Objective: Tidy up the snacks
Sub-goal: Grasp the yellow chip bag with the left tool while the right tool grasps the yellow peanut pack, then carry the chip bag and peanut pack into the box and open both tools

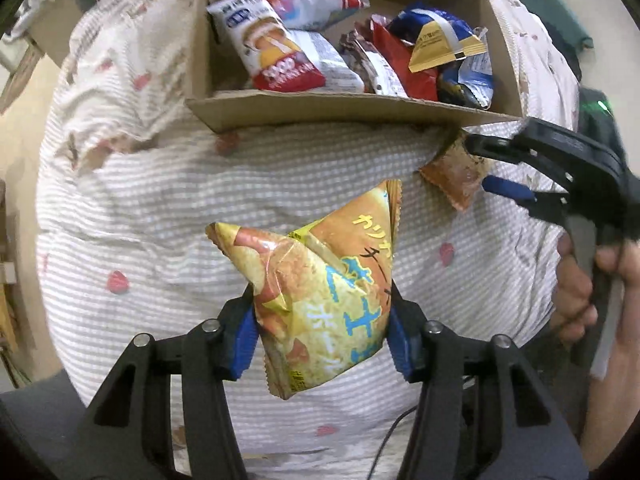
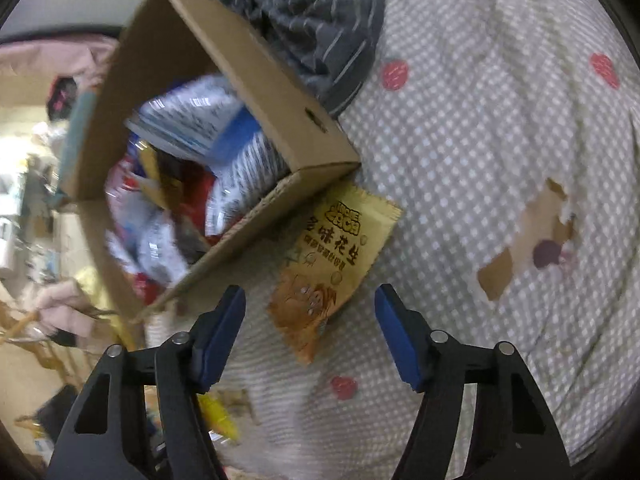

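Note:
My left gripper [image 1: 320,332] is shut on a yellow-orange snack bag [image 1: 316,292] and holds it above the bedspread, short of the cardboard box [image 1: 320,110]. The box holds several snack packets [image 1: 304,44]. My right gripper [image 2: 310,320] is open, its blue pads either side of a small orange peanut packet [image 2: 332,268] that lies on the bedspread with one end tucked under the box corner [image 2: 304,148]. In the left wrist view the right gripper [image 1: 484,164] is open over that packet [image 1: 456,176].
A checked bedspread with red dots [image 2: 480,140] lies under everything. A dark striped cloth [image 2: 320,28] lies behind the box. A person's hand [image 1: 580,292] holds the right gripper. Room clutter shows at the left edge of the right wrist view [image 2: 24,200].

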A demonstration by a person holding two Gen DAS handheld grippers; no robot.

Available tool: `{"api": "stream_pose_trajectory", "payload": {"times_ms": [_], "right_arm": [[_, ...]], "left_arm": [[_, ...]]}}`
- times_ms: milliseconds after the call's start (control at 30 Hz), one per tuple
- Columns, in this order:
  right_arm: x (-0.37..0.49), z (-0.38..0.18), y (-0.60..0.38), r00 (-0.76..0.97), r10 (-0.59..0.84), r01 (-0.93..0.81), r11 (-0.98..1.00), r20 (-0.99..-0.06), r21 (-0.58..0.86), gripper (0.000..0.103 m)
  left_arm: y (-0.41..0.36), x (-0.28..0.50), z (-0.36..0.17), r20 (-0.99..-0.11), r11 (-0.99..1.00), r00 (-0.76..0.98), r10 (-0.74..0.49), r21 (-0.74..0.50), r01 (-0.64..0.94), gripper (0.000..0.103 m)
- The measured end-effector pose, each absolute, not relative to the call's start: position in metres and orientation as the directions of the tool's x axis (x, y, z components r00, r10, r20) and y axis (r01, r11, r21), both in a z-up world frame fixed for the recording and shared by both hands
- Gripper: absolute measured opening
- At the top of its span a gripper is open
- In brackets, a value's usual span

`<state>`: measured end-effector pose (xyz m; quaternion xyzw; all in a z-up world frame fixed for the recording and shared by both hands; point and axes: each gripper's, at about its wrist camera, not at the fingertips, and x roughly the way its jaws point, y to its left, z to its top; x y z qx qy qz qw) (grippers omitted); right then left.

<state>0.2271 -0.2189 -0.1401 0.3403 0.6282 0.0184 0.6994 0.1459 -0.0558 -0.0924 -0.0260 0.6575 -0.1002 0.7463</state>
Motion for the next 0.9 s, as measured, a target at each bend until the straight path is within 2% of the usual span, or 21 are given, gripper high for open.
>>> {"api": "stream_pose_trajectory", "payload": {"times_ms": [167,233,300,333,367,400,600,700,900], "right_arm": [[0.247,-0.156,-0.193,0.133,0.335,0.346,0.866,-0.933,0.36,0.069],[0.249,-0.161,-0.189,0.113,0.29,0.324,0.893,-0.95,0.311,0.066],[0.244,-0.161,-0.192,0.115,0.247,0.315,0.91,-0.962,0.271,0.046],[0.24,-0.159,-0.195,0.121,0.239,0.317,0.91,-0.963,0.266,0.041],[0.235,-0.157,-0.199,0.124,0.232,0.322,0.91,-0.965,0.26,0.032],[0.229,-0.156,-0.204,0.126,0.229,0.329,0.908,-0.965,0.258,0.03],[0.193,-0.145,-0.232,0.126,0.194,0.373,0.899,-0.973,0.228,0.024],[0.177,-0.125,-0.241,0.195,0.225,0.384,0.878,-0.955,0.285,0.024],[0.164,-0.072,-0.236,0.366,0.27,0.298,0.872,-0.89,0.388,0.024]], "left_arm": [[-0.036,0.149,-0.099,-0.972,0.98,0.137,-0.191,-0.182,0.076,0.05],[-0.027,0.151,-0.101,-0.972,0.981,0.139,-0.192,-0.187,0.05,0.05],[-0.019,0.155,-0.1,-0.971,0.982,0.148,-0.189,-0.186,0.032,0.05],[-0.017,0.16,-0.1,-0.97,0.982,0.152,-0.187,-0.186,0.023,0.05],[-0.011,0.16,-0.097,-0.97,0.982,0.154,-0.189,-0.189,0.017,0.051],[-0.011,0.16,-0.097,-0.969,0.981,0.154,-0.194,-0.195,0.01,0.051],[-0.014,0.161,-0.09,-0.964,0.979,0.172,-0.205,-0.203,0.029,0.051],[-0.019,0.155,-0.085,-0.961,0.981,0.199,-0.192,-0.189,0.033,0.051],[-0.007,0.154,-0.073,-0.949,0.986,0.27,-0.165,-0.169,0.006,0.051]]}}
